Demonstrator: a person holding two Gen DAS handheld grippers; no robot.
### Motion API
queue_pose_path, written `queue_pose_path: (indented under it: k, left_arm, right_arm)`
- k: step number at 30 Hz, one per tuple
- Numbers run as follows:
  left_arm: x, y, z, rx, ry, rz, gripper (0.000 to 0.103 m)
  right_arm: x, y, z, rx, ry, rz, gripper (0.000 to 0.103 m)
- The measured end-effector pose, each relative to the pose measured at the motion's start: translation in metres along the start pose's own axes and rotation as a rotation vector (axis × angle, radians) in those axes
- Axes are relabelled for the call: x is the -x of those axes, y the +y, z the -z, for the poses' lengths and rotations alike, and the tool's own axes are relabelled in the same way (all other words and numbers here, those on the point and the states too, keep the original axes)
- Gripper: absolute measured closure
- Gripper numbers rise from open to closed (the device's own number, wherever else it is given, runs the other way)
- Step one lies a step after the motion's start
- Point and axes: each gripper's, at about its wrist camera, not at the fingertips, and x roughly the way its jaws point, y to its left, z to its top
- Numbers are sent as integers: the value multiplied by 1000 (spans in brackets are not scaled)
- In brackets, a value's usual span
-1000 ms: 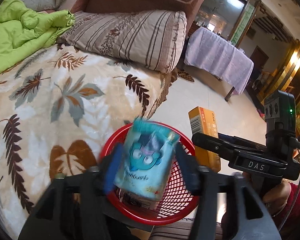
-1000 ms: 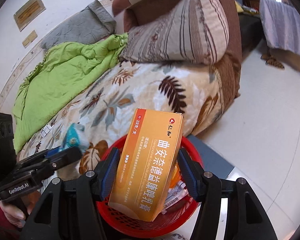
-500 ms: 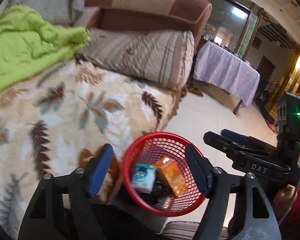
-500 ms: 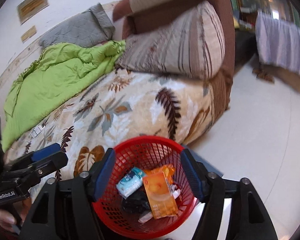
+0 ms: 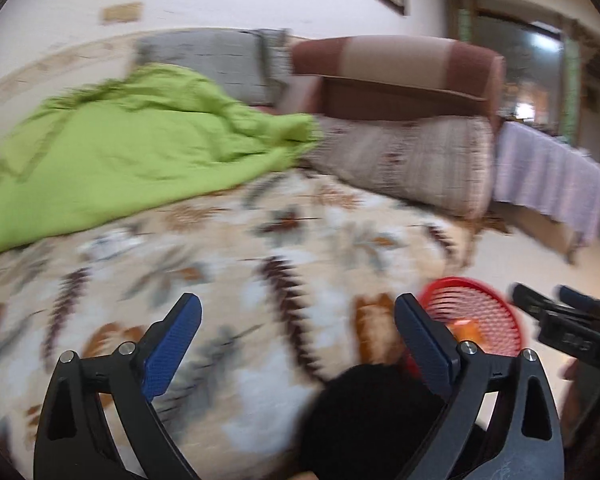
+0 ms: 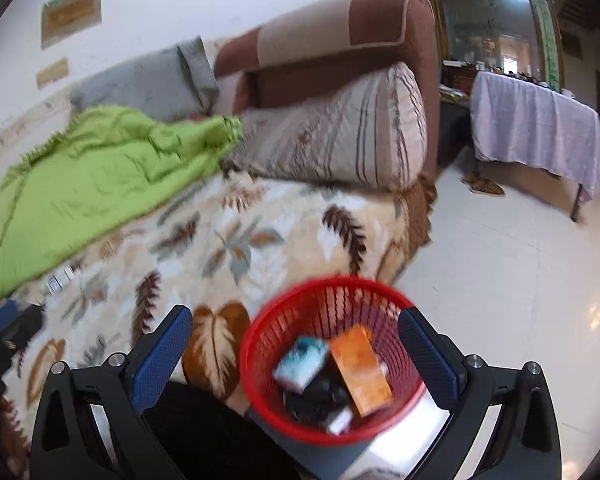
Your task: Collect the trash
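Holding an orange box (image 6: 360, 368), pale blue packet (image 6: 302, 362) and blurred dark items: red basket (image 6: 260, 344). Left gripper (image 5: 298, 320) and right gripper (image 6: 296, 330), jaws just opened, spread and empty.

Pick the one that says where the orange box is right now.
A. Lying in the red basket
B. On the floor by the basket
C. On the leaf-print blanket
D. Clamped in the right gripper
A. The orange box lies inside the red basket beside a light-blue packet, and the right gripper stands open and empty.
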Motion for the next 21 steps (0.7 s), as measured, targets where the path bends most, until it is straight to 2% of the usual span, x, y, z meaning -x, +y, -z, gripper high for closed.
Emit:
queue_pose_path:
  k: [2,6,9,12,15,21]
  left_arm:
    - [5,8,8,3,-21,-93,2]
    - [10,14,17,-20,-55,-181,1]
    - [15,12,21,-23,-81,-181,1]
    - [15,14,21,24,-52,-148,1]
    - [9,15,22,27,-19,-190,1]
    - [7,12,23,-9,-8,-196,1]
  right_arm:
    - [0,7,6,32,24,21,0]
    - [1,19,10,93,34,77,0]
    - [5,23,12,114,21,88,0]
    - [8,28,12,142,11,107,0]
    - [9,28,12,142,12,115,0]
    - [9,28,12,139,22,119,0]
